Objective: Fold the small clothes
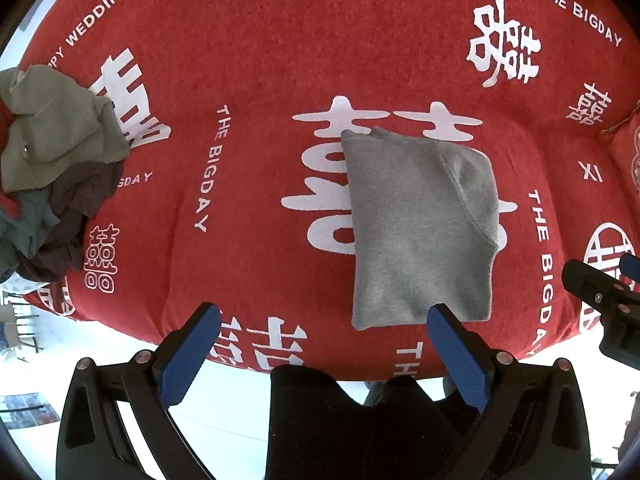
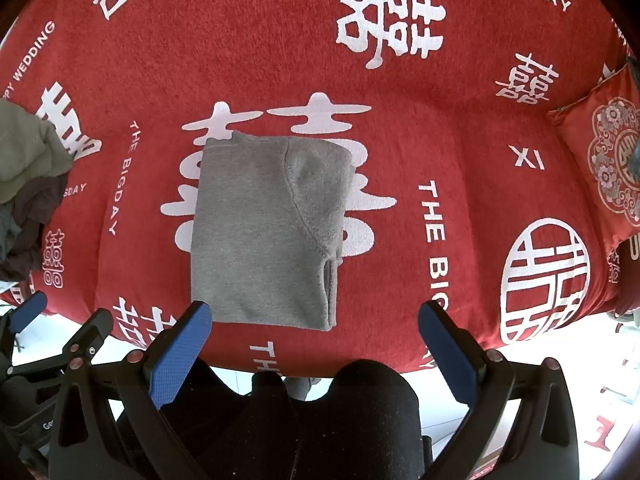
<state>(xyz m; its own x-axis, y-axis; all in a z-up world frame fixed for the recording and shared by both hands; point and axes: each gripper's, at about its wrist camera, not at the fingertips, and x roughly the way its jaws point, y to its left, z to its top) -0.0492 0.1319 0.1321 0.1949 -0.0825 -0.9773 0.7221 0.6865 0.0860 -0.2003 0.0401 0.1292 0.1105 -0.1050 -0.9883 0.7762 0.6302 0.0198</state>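
The left hand-held gripper [image 1: 324, 344] hangs over the near edge of the tabletop with its blue-padded fingers [image 1: 188, 360] spread wide and nothing between them. Its right finger tip overlaps the near edge of the grey garment [image 1: 416, 224] in the left wrist view; whether it touches the cloth cannot be told. The right hand-held gripper [image 2: 314, 340] is likewise wide open and empty, its left finger tip [image 2: 184, 352] just at the garment's [image 2: 264, 232] near left corner. Each gripper shows at the margin of the other's view: the right one at the right edge [image 1: 604, 300], the left one at the lower left [image 2: 44, 340].

The grey garment lies folded into a neat rectangle in the middle of the tabletop, flat on a red cloth [image 1: 260, 60] printed with white characters and the words "THE BIGDAY". A curved seam runs down its right half.

Well apart to the left sits a heap of unfolded clothes [image 1: 52, 168], olive on top with dark and bluish pieces under it. A red patterned cushion [image 2: 612, 168] lies at the far right. A person's dark-clad legs [image 2: 320, 420] show below the tabletop edge.
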